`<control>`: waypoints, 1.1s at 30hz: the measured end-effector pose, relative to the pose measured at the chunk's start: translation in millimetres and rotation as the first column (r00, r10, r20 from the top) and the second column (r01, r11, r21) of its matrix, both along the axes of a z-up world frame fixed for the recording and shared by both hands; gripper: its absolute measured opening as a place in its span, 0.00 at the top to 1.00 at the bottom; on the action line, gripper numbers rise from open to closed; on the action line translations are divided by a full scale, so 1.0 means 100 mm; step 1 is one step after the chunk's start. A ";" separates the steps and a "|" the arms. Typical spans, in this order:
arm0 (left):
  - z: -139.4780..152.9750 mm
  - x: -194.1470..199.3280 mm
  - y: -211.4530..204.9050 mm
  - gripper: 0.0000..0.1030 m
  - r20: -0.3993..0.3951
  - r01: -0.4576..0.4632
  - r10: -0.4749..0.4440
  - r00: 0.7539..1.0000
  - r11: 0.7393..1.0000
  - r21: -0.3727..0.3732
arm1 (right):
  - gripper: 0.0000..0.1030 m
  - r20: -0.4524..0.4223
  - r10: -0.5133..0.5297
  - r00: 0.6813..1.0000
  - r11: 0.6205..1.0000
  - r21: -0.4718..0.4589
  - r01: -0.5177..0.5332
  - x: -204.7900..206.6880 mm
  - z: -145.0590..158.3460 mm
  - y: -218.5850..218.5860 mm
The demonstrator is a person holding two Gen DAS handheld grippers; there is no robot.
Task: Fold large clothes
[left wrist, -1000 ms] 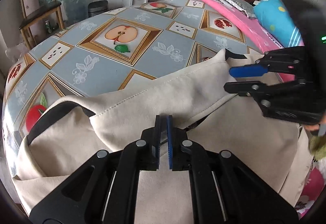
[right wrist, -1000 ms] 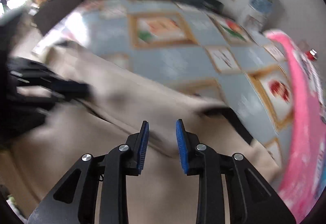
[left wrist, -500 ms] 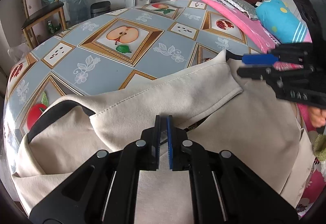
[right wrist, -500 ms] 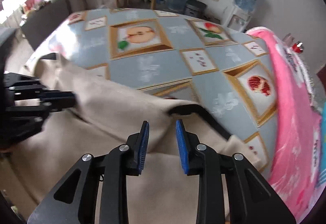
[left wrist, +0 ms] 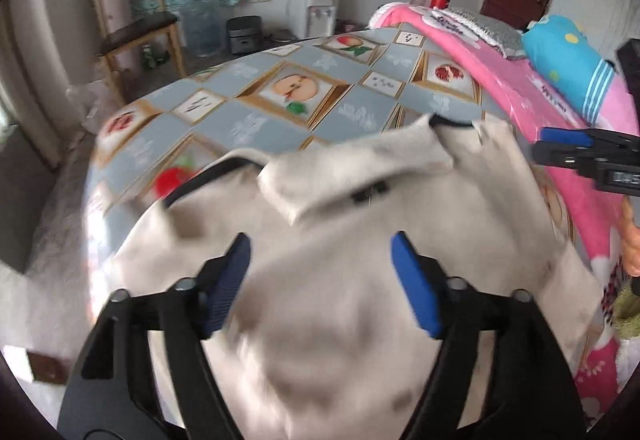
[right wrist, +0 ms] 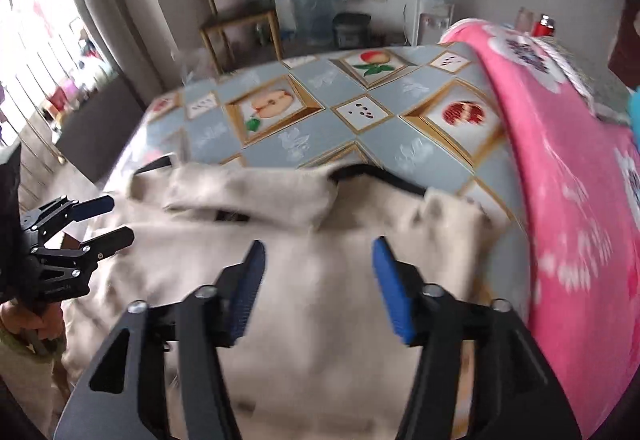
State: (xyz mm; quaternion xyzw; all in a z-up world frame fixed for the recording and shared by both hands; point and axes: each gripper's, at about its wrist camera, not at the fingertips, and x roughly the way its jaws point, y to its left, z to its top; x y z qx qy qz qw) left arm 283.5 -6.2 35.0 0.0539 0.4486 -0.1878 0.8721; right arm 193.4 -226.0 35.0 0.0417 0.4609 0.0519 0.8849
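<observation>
- Left gripper [left wrist: 320,280]: half a second ago pinched on the fold, now jaws opening, nothing between the pads.
- Right gripper [right wrist: 318,284]: jaws also opening, empty.
- Beige garment [left wrist: 360,240] lies folded on the fruit-print tablecloth [left wrist: 248,124], near edge.
- Judgement: fold released; next fold pending.

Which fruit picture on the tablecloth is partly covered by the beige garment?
The red fruit picture at the left edge of the tablecloth. The beige garment and its black trim overlap it, while the sliced apple and pomegranate pictures lie fully uncovered.
</observation>
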 end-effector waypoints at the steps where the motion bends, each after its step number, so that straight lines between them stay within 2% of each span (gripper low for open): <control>1: 0.06 -0.24 0.04 0.24 0.008 -0.001 0.001 1.000 1.000 0.021 | 0.34 0.010 0.003 1.000 1.000 0.013 -0.003 -0.20 0.01 0.04; 2: 0.08 -0.41 0.06 0.20 0.013 0.005 -0.005 1.000 1.000 0.026 | 0.32 0.017 0.004 1.000 1.000 0.019 -0.004 -0.39 -0.01 0.08; 4: 0.09 -0.78 0.11 0.17 0.019 0.015 -0.015 1.000 1.000 0.010 | 0.27 0.013 0.003 1.000 0.999 0.033 -0.004 -0.73 -0.09 0.19; 7: -0.03 -1.24 0.09 0.15 -0.002 0.023 -0.023 1.000 1.000 0.009 | 0.27 -0.012 0.005 1.000 0.997 0.080 -0.004 -1.16 -0.29 0.41; 12: -0.34 -1.68 -0.06 0.15 -0.002 -0.025 0.025 1.000 0.996 0.083 | 0.24 -0.046 -0.004 0.999 0.998 0.064 0.007 -1.53 -0.61 0.71; 17: -0.64 -1.72 -0.14 0.15 -0.055 -0.059 0.066 0.996 0.991 0.122 | 0.23 -0.037 -0.044 0.998 0.999 -0.016 0.043 -1.65 -0.80 0.78; 20: -0.76 -1.70 -0.12 0.11 -0.074 -0.104 0.112 0.991 0.990 0.100 | 0.21 -0.039 -0.073 0.997 0.995 -0.068 0.070 -1.62 -0.95 0.72; 21: -0.77 -1.70 -0.10 0.11 -0.070 -0.123 0.129 0.989 0.988 0.088 | 0.21 -0.052 -0.075 0.996 0.994 -0.080 0.071 -1.61 -1.03 0.70; 24: -0.78 -1.71 -0.10 0.08 -0.064 -0.142 0.148 0.987 0.986 0.090 | 0.15 -0.014 -0.068 0.998 0.993 -0.101 0.066 -1.64 -1.08 0.70; 33: -0.79 -1.75 -0.10 0.08 -0.033 -0.165 0.168 0.985 0.983 0.082 | 0.13 0.014 -0.062 0.998 0.993 -0.101 0.063 -1.64 -1.10 0.70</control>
